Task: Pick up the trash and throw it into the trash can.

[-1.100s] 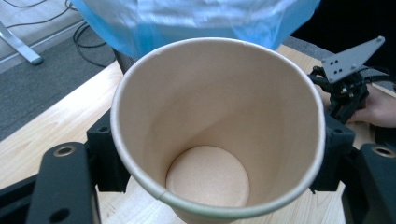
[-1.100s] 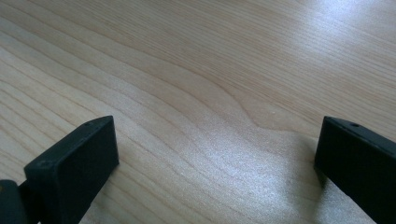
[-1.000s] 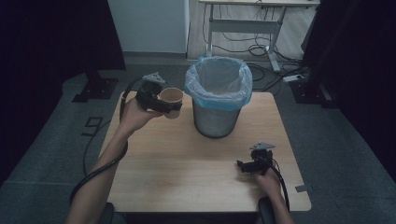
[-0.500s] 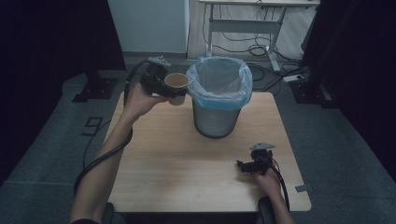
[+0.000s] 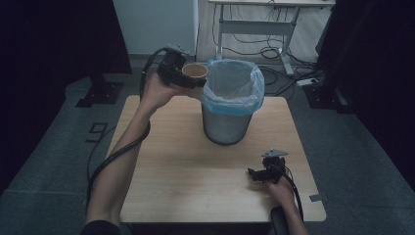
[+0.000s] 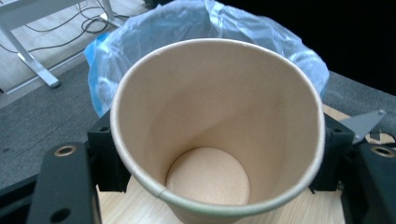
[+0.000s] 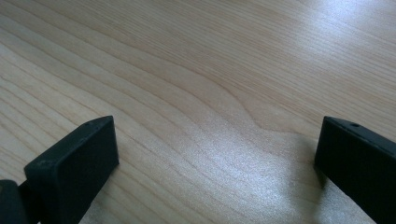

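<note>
An empty brown paper cup is held upright in the air at the left rim of the bin, a grey metal can lined with a blue bag. My left gripper is shut on the cup, its jaws pressing both sides of the cup, with the bag's open mouth just beyond. My right gripper rests low over the wooden table at the front right. Its jaws stand wide apart over bare wood with nothing between them.
The bin stands at the middle of the table's back half. Beyond the table, a white desk frame with cables stands on the floor. A black stand base sits on the floor at the left. Dark curtains hang on both sides.
My left gripper has carried the cup up and to the right, from beside the bin's left side to its rim. The right gripper has not moved.
</note>
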Tool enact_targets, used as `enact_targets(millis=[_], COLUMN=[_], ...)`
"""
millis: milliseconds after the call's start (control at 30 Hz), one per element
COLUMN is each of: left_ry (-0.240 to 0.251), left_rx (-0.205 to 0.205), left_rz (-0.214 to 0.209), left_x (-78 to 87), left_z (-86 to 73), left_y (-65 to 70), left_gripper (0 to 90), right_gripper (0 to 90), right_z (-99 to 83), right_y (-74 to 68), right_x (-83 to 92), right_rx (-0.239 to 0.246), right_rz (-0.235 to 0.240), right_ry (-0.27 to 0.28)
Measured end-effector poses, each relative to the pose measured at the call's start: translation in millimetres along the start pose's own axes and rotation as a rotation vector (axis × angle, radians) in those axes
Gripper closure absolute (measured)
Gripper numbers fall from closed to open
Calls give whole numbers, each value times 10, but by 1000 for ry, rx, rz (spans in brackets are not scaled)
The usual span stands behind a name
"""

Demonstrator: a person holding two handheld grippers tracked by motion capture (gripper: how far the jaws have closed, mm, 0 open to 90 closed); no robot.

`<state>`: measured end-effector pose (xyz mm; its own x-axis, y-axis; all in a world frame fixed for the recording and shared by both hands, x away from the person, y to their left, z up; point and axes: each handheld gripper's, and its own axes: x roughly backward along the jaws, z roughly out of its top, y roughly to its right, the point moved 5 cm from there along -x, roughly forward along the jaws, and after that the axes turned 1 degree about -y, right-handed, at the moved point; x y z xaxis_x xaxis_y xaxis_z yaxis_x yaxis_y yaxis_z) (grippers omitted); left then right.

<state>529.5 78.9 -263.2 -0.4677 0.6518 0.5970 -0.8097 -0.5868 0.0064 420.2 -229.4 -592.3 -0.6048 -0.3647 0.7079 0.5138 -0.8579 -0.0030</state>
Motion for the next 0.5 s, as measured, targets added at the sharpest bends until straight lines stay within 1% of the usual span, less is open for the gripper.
enact_targets(millis=[100,133,167,267,333,500], left_ry=[6,6,7,10,12,21], left_rx=[1,1,3,0,1,0], left_rz=[2,2,5,11,14,21], left_x=[-49,-49,-87,-148,-171,-315], left_z=[72,72,115,177,196,289], left_y=[3,3,9,17,19,46], left_gripper=[257,256,257,257,257,257], right_gripper=[0,0,0,0,0,0], right_z=[1,1,1,2,2,3], right_y=[-2,-2,-2,-3,-3,-5], right_x=[-1,-1,-1,-2,-2,-4], right_rx=[1,2,2,3,4,5], right_rz=[1,2,2,2,3,5], right_ry=[0,0,0,1,0,1])
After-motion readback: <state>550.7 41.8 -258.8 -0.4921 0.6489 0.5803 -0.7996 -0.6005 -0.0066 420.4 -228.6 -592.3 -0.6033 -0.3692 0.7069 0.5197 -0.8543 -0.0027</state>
